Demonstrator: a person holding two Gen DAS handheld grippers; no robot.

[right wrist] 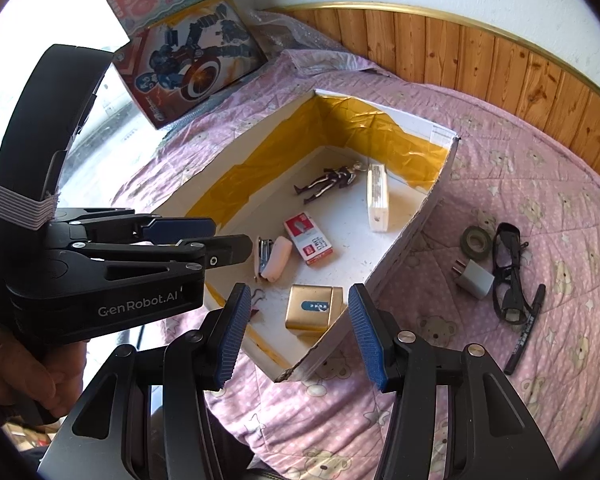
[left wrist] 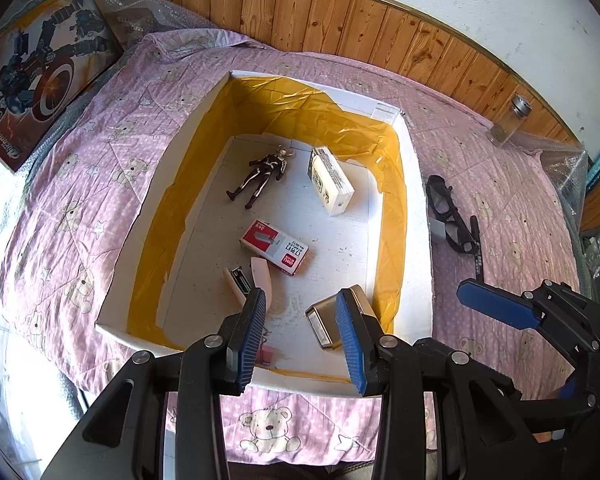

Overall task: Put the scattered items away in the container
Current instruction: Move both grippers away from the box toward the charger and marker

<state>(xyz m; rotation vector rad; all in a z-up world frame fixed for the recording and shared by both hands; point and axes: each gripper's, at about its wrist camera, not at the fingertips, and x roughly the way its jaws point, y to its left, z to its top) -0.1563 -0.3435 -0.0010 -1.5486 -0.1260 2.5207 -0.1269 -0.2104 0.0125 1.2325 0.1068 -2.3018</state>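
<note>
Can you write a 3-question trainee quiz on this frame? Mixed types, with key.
1. True or false: the black glasses lie inside the white box.
2. Multiple choice: which item is already in the box? A) roll of tape B) red staple box C) black pen
3. Fill in: the left gripper and right gripper are both ____ and hold nothing.

Key
1. False; the glasses lie on the pink quilt, to the right of the box.
2. B; the tape and pen are out on the quilt.
3. open
</note>
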